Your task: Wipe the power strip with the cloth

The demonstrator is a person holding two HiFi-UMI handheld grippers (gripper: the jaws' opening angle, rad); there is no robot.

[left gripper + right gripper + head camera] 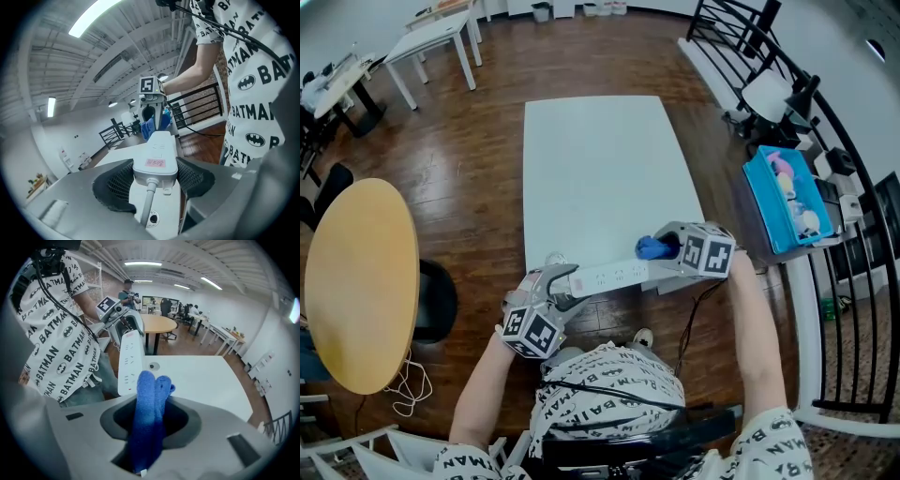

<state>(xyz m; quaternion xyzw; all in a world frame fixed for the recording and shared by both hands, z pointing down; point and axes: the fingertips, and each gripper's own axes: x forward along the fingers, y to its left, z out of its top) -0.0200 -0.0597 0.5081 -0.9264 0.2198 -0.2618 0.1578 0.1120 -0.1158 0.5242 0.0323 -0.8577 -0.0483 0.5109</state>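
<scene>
**Strip clamped at one end, cloth at the other**

The power strip [614,276] ran level between the two claws, along the near edge of the white table [600,159] and just in front of the person. The left gripper [565,284] had hold of the strip's cable end. Its jaws stood wide, and the dark ribbed pads [190,177] pressed on both long sides of the white body. The grey cable [147,206] came out of that end and dropped between the jaws. A pink label lay on top of the strip, just beyond the pads.

The right gripper [667,249] pointed steeply down at the strip's far end, with its jaws closed narrowly on the folded blue cloth [147,413]. The cloth stuck out past the jaw tips and met the socket face at that end. How hard it bore on the strip could not be told.

A round grommet [153,366] sat in the tabletop just beside the strip. Left of the person stood a round wooden table [361,281] with a black seat [439,300] next to it. To the right were a blue bin [787,202] of small items and a black railing [853,319], both well apart from the strip. Nothing lay between the cloth and the strip's socket face.
</scene>
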